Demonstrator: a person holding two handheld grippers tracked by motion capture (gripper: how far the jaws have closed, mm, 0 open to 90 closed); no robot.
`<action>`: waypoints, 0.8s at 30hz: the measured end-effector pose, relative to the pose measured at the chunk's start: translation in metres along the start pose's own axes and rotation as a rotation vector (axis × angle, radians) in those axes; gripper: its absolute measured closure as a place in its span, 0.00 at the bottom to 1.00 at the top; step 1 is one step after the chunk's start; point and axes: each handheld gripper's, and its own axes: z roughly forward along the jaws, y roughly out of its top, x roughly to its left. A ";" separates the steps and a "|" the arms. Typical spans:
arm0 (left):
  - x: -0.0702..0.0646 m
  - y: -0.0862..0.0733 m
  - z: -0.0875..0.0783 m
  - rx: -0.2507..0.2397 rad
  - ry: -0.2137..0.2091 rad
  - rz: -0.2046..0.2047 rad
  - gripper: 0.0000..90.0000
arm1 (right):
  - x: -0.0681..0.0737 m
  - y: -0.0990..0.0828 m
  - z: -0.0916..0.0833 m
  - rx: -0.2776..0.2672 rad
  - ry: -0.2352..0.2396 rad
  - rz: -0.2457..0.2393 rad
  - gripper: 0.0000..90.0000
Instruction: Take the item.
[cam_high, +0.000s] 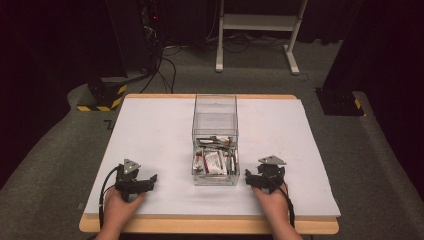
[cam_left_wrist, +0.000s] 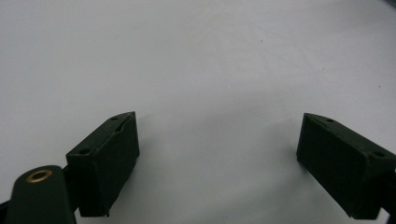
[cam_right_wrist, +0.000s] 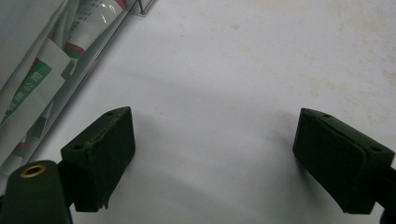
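So here's the setup from the high view: a white table (cam_high: 150, 150) with a clear box (cam_high: 215, 142) sitting about dead centre, stretching from the middle toward 12 o'clock. The near end of the box is stuffed with silver packets (cam_high: 215, 162) with red and green print, while the far end looks bare.

The left gripper (cam_high: 145, 184) is down at roughly 8 o'clock from the box, resting on the table with a hand behind it, well apart from the box. In the left gripper view its jaws stand wide apart with only plain white tabletop (cam_left_wrist: 210, 70) between them, so it's open and holding nothing.

The right gripper (cam_high: 252, 180) sits at about 4 o'clock from the box, just beside its near right corner, pointing in toward it. In the right gripper view the jaws are spread wide too, with bare, slightly stained table (cam_right_wrist: 280, 56) between them. The box wall and packets (cam_right_wrist: 32, 84) show at around 10 o'clock in that view, close to the left jaw, though I can't tell if it touches. Nothing gripped there either.

Both cables trail back toward the person's wrists at 6 o'clock.
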 end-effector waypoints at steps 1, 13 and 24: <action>0.000 0.000 0.000 0.000 0.000 -0.001 0.15 | 0.000 0.000 0.000 0.001 0.001 0.002 0.14; 0.000 0.000 0.000 -0.004 0.000 -0.006 0.15 | 0.000 0.000 0.000 0.002 0.000 0.000 0.14; 0.000 0.000 0.000 -0.003 0.001 -0.004 0.15 | 0.001 0.000 -0.001 -0.003 -0.004 -0.006 0.15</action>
